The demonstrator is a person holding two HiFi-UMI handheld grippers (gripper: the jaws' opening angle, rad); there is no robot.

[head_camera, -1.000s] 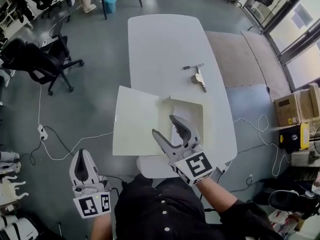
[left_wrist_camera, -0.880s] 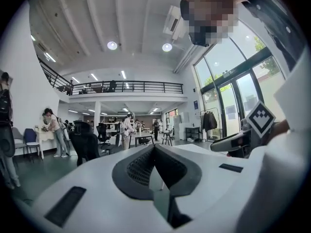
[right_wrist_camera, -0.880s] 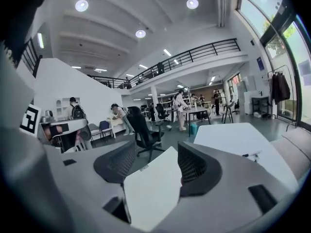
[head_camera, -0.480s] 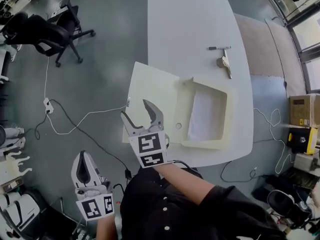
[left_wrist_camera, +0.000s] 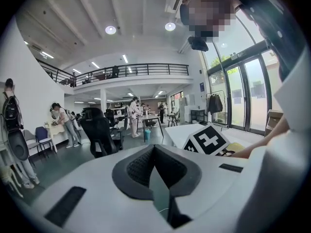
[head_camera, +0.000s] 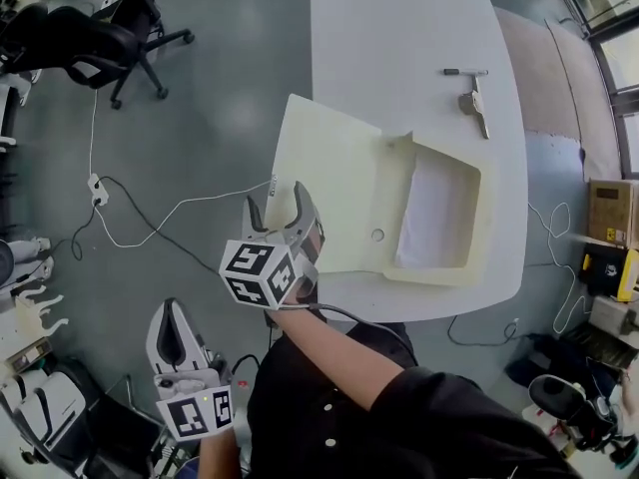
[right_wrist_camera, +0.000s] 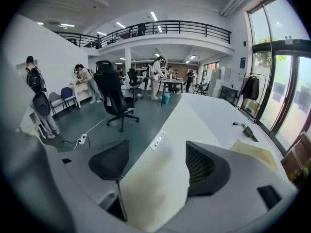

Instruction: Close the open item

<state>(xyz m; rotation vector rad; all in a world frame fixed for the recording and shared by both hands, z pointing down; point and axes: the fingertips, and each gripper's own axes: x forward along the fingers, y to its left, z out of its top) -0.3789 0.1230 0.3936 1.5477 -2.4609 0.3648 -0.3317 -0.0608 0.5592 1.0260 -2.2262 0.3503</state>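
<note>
While the left gripper (head_camera: 170, 312) hangs low with jaws together, the right gripper (head_camera: 279, 204), jaws just opened wide around the near edge of the lid (head_camera: 324, 183) without pressing it, has crossed over from the tray (head_camera: 439, 218). The box (head_camera: 384, 208) lies opened across the table (head_camera: 399, 28) from left to right, hinge running near to far. Its lid overhangs the table's left edge above the floor (head_camera: 220, 88).

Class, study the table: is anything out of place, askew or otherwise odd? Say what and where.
The cream box lies open near the table's near edge, turned slightly askew. Its lid is folded flat outward and juts past the table's left edge, hanging over the floor. Nothing looks spilled or damaged.
</note>
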